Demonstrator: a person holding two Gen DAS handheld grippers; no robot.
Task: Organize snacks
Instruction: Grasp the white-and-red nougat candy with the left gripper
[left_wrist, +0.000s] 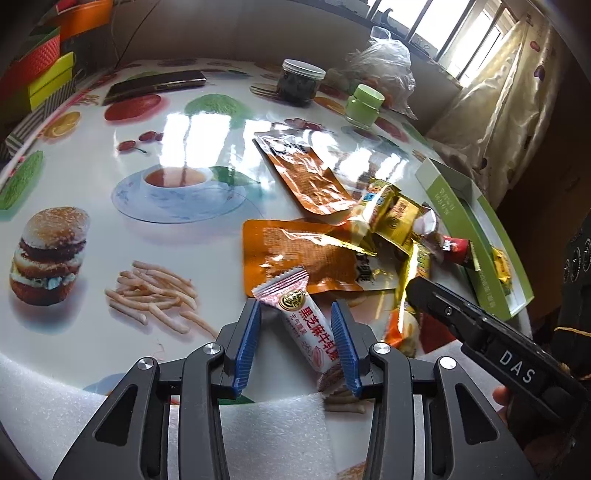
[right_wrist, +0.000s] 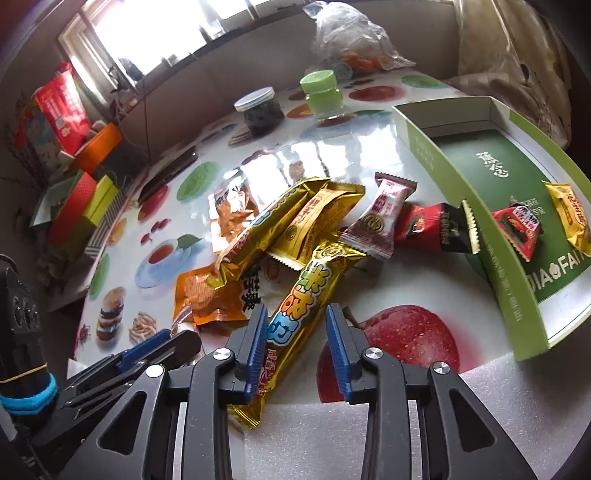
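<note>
My left gripper (left_wrist: 300, 330) is open around a pink-and-white candy bar (left_wrist: 306, 328) lying on the table; its blue pads stand on either side with gaps. My right gripper (right_wrist: 297, 334) is open around a long gold snack bar (right_wrist: 295, 314), whose near end lies between the pads. Behind it is a pile: more gold bars (right_wrist: 291, 218), orange pouches (right_wrist: 210, 295), a pink candy (right_wrist: 384, 218) and a red-black packet (right_wrist: 432, 223). The green box (right_wrist: 439, 147) on the right holds a red packet (right_wrist: 517, 229) and a gold one (right_wrist: 570, 218). The left gripper shows in the right wrist view (right_wrist: 155, 347).
A dark-filled jar (right_wrist: 262, 110), a green jar (right_wrist: 323, 94) and a plastic bag (right_wrist: 351, 40) stand at the table's far side. A phone (left_wrist: 155, 85) lies far left. Colourful boxes (right_wrist: 85, 206) are stacked off the left edge. White foam (left_wrist: 273, 435) covers the near edge.
</note>
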